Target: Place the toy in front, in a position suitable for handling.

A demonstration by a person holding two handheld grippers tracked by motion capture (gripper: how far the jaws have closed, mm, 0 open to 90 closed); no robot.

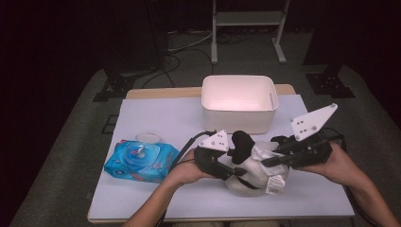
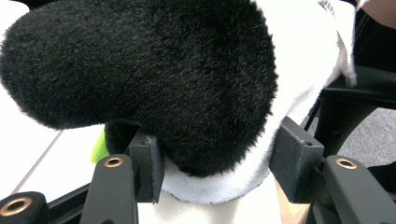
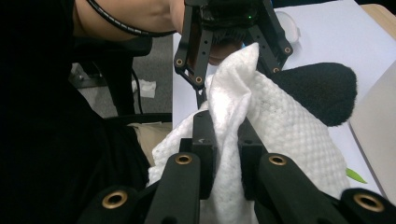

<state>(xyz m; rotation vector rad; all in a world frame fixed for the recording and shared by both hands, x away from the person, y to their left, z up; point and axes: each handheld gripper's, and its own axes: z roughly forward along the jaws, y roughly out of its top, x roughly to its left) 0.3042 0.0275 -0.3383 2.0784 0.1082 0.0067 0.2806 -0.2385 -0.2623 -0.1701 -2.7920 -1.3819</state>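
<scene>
Black plush toy (image 2: 140, 70) sits clamped between the left gripper (image 2: 217, 161) jaws; right gripper (image 3: 229, 144) jaws pinch a white wipe (image 3: 275, 126) against it, wiping seemingly midway.

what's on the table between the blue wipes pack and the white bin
Bare white table cover lies between the wipes pack and the white bin, seen in the high view.
</scene>
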